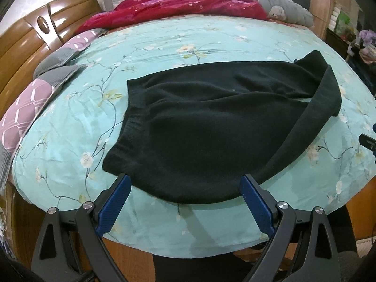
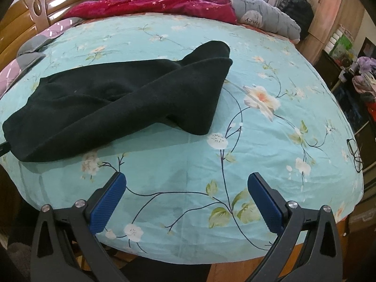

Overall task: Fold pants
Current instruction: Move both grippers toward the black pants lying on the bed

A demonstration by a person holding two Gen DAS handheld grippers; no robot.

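Black pants [image 1: 206,127] lie on a turquoise floral bedsheet [image 1: 164,40], waistband to the left, one leg folded back diagonally over the other. My left gripper [image 1: 185,183] is open and empty, its blue fingertips level with the near edge of the pants. In the right wrist view the pants [image 2: 122,98] lie to the upper left, folded leg ends pointing right. My right gripper [image 2: 186,181] is open and empty above bare sheet [image 2: 258,141], apart from the pants.
A red quilt [image 1: 183,4] and a grey pillow [image 2: 265,18] lie at the far side of the bed. Pink and grey pillows [image 1: 35,94] and a wooden headboard [image 1: 28,40] are at the left. Eyeglasses [image 2: 354,152] lie at the bed's right edge.
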